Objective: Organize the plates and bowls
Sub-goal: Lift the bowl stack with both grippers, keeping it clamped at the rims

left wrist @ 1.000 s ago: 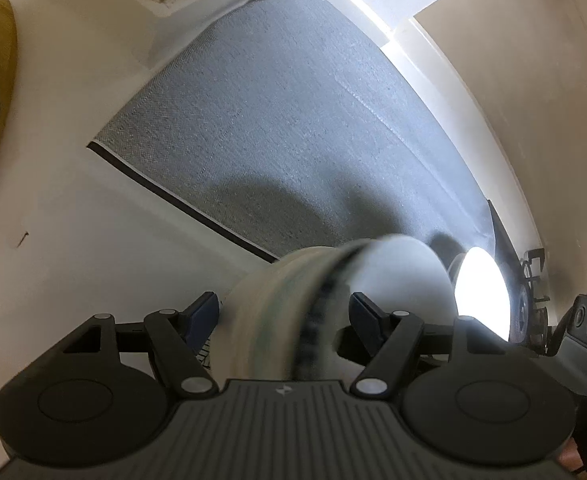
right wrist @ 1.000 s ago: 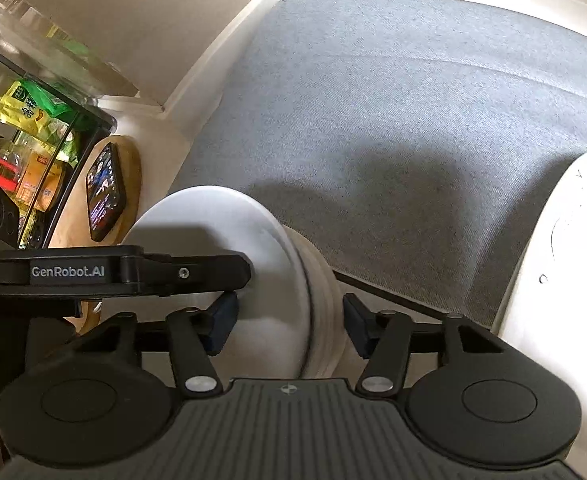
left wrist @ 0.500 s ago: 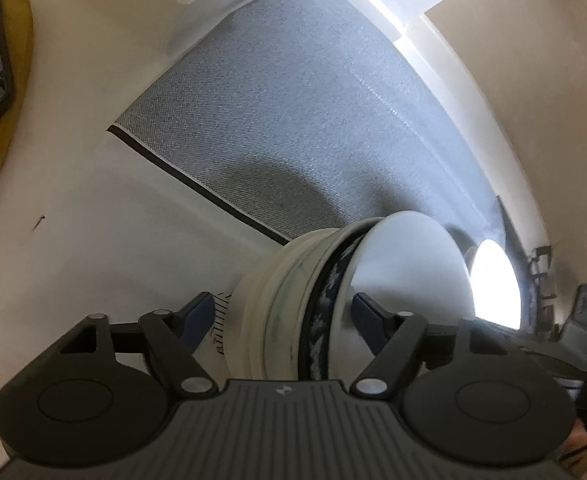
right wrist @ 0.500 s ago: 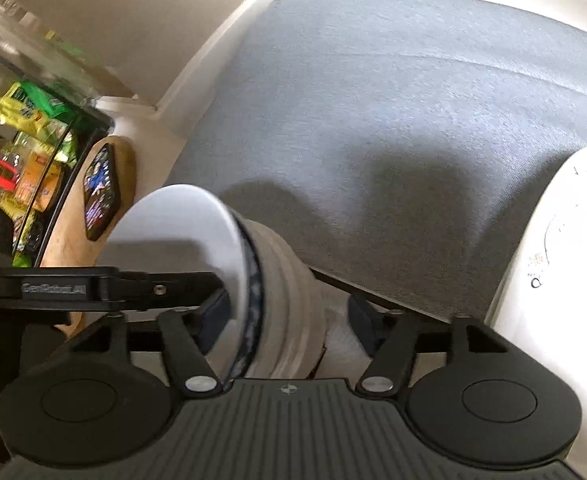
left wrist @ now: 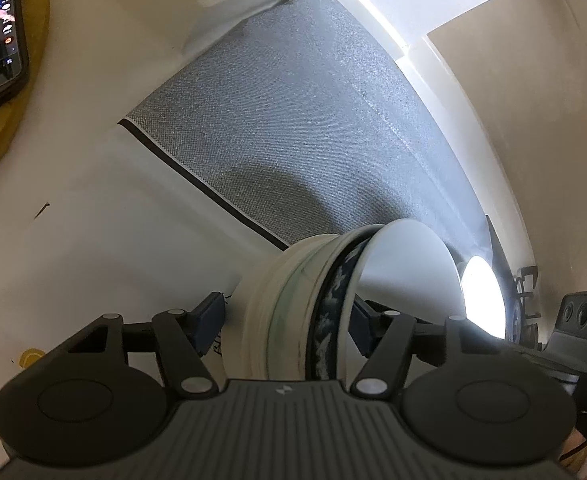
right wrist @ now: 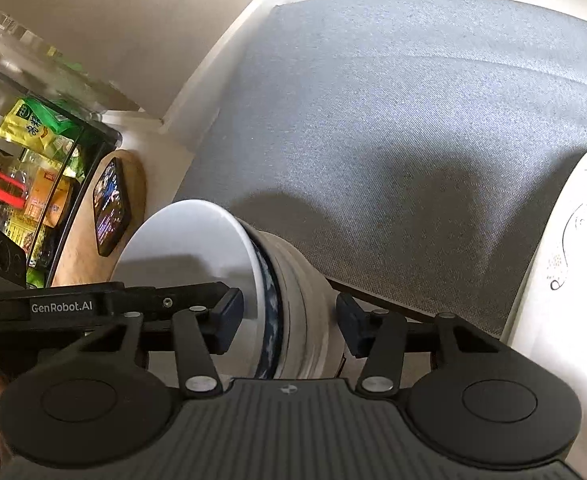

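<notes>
A stack of nested bowls (left wrist: pixel 293 312) lies tilted on its side over the near edge of the grey mat (left wrist: pixel 313 140). A white bowl with a blue-patterned outside (right wrist: pixel 269 304) sits innermost, in cream bowls. My left gripper (left wrist: pixel 285 320) straddles the stack's wall and its jaws are closing. Its left pad stands a little off the outer bowl and its right finger reaches inside the white bowl. My right gripper (right wrist: pixel 289 316) also straddles the wall, jaws closing, with a gap at its right pad. What bears the stack is hidden.
A phone (right wrist: pixel 111 212) lies on a wooden board (right wrist: pixel 77 256) at the left, beside a wire shelf of snack packets (right wrist: pixel 33 168). A white patterned plate (right wrist: pixel 573 272) sits at the mat's right. A bright white round object (left wrist: pixel 483 296) shows past the bowls. Walls close the far side.
The bowl stack has turned, so the blue-patterned bowl and its hollow now show. The right jaws widened around it, then narrowed again. The left jaws have drawn in slightly.
</notes>
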The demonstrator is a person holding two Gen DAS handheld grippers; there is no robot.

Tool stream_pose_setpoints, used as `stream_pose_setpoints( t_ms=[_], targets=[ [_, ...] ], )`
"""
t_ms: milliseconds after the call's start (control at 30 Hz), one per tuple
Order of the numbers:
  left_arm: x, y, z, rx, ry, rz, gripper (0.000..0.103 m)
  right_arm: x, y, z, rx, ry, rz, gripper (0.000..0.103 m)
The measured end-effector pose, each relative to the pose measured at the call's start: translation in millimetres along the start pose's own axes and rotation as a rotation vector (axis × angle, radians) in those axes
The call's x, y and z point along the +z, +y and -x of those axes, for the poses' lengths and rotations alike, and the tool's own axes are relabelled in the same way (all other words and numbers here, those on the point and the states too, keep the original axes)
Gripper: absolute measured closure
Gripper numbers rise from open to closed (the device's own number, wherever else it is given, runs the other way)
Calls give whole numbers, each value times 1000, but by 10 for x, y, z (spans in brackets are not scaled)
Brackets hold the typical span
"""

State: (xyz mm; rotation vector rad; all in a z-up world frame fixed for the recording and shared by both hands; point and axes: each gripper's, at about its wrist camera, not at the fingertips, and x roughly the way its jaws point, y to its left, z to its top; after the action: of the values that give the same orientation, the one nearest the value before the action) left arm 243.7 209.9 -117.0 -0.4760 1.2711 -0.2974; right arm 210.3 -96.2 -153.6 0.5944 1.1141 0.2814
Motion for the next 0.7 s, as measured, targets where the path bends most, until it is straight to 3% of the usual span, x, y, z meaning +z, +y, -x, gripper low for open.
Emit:
stream_pose_setpoints(
  t_ms=[400, 700],
  targets=[
    [39, -50, -37, 9, 9, -12, 31, -33, -26, 93, 23, 32, -4, 33],
    [19, -124, -90, 31, 18, -65, 22, -100, -86, -53, 19, 96, -49, 25]
  ],
)
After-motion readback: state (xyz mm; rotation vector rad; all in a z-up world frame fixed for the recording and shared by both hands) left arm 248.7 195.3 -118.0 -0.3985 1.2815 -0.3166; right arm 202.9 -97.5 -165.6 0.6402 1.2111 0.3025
